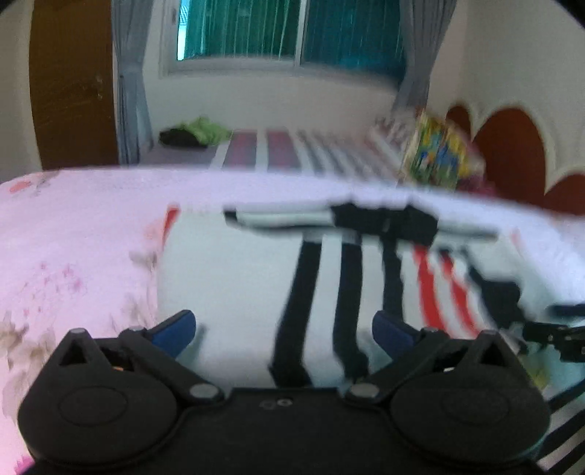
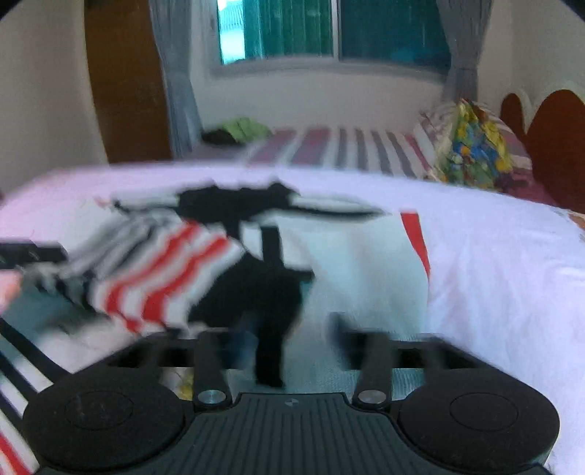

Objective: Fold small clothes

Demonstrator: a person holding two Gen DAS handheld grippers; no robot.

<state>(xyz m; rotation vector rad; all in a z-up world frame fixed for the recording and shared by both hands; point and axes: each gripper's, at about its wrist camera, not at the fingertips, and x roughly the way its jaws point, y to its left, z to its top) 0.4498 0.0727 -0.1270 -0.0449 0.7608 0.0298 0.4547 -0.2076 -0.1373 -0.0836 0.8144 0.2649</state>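
A small white shirt (image 1: pixel 226 277) with black stripes, red stripes and a black collar lies on the pink bed sheet (image 1: pixel 73 234). My left gripper (image 1: pixel 283 330) is open just above its near edge, blue fingertips (image 1: pixel 175 330) apart with nothing between them. In the right wrist view the same shirt (image 2: pixel 351 263) lies ahead, its red-striped sleeve (image 2: pixel 161 277) folded up at the left. My right gripper (image 2: pixel 289 339) is blurred by motion; its fingers stand apart over the shirt's near edge. The right gripper also shows at the right edge of the left wrist view (image 1: pixel 555 336).
A second bed with a striped sheet (image 1: pixel 292 149) lies beyond, with a colourful pillow (image 1: pixel 438 153) and green and black clothes (image 1: pixel 197 133). A window with grey curtains (image 1: pixel 292 33) and a wooden door (image 1: pixel 73 84) stand behind. A red headboard (image 1: pixel 512 146) is at the right.
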